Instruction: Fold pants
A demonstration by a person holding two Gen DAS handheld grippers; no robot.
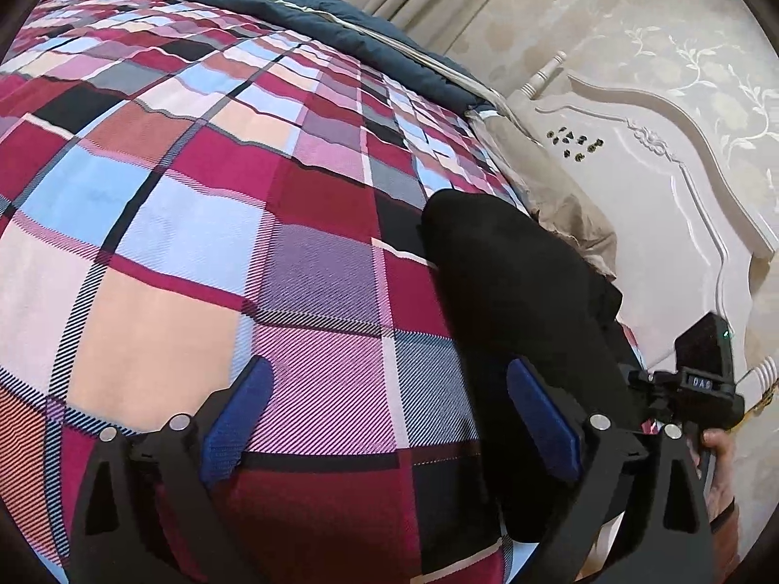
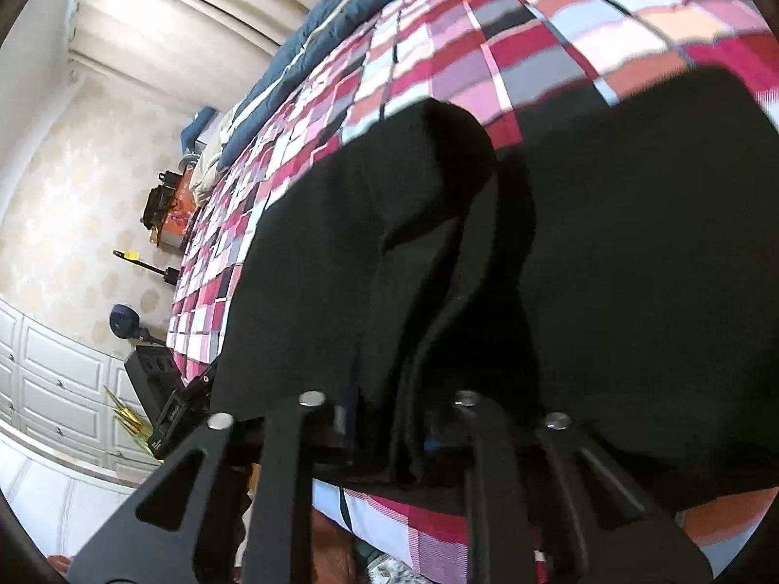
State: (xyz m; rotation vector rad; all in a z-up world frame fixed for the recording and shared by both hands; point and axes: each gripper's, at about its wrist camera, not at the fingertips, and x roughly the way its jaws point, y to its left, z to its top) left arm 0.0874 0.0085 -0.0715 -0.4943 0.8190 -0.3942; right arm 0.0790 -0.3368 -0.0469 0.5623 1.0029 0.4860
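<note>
Black pants lie on a plaid bedspread at the right side in the left wrist view. My left gripper is open and empty over the bedspread, its right blue pad beside the pants' edge. In the right wrist view the pants fill the frame, bunched into folds. My right gripper is shut on the pants' fabric, which hides its pads. The right gripper also shows in the left wrist view, at the pants' far side.
A white carved headboard stands at the right. A dark blue quilt lies along the bed's far edge by beige curtains. White cabinets and black gear on stands line the wall beyond the bed.
</note>
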